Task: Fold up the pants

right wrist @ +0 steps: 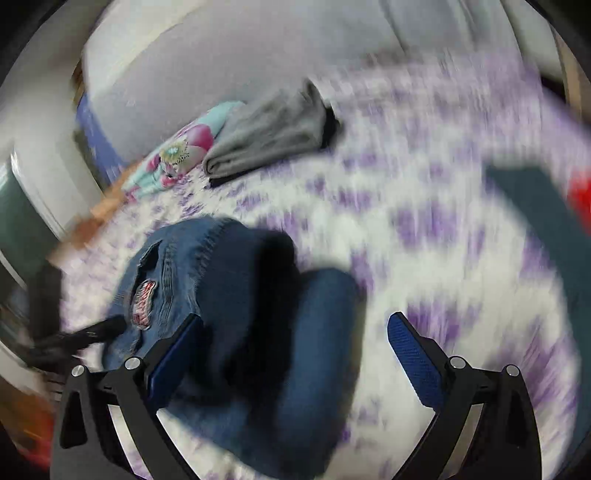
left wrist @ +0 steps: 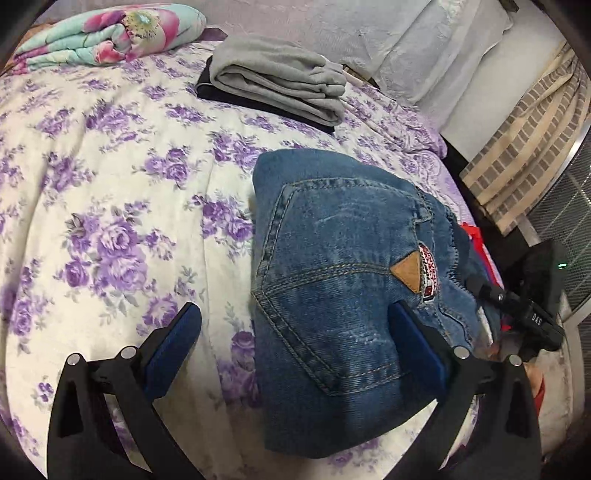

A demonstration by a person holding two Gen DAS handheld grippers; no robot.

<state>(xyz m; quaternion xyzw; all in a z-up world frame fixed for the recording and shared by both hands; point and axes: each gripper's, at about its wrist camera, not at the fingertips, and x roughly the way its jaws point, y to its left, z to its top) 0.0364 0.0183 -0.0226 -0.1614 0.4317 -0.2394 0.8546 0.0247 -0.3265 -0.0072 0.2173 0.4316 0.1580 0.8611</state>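
Folded blue jeans (left wrist: 332,280) lie on the purple-flowered bedspread (left wrist: 110,184), back pocket and tan patch facing up. My left gripper (left wrist: 295,317) is open above them; its right finger pad (left wrist: 413,343) rests against the denim, its left pad (left wrist: 173,343) is over bare bedspread. In the blurred right wrist view the jeans (right wrist: 240,314) show as a thick folded bundle. My right gripper (right wrist: 295,325) is open, its left finger (right wrist: 177,354) at the bundle, its right finger (right wrist: 417,358) over the bedspread (right wrist: 443,258). The right gripper's body (left wrist: 528,314) shows at the jeans' right edge.
Folded grey pants (left wrist: 280,81) lie on a black garment at the back of the bed, also in the right wrist view (right wrist: 269,136). A floral quilt (left wrist: 110,33) is rolled at the back left. Pillows (left wrist: 436,48) stand at the back right. Red cloth (left wrist: 476,236) lies beside the jeans.
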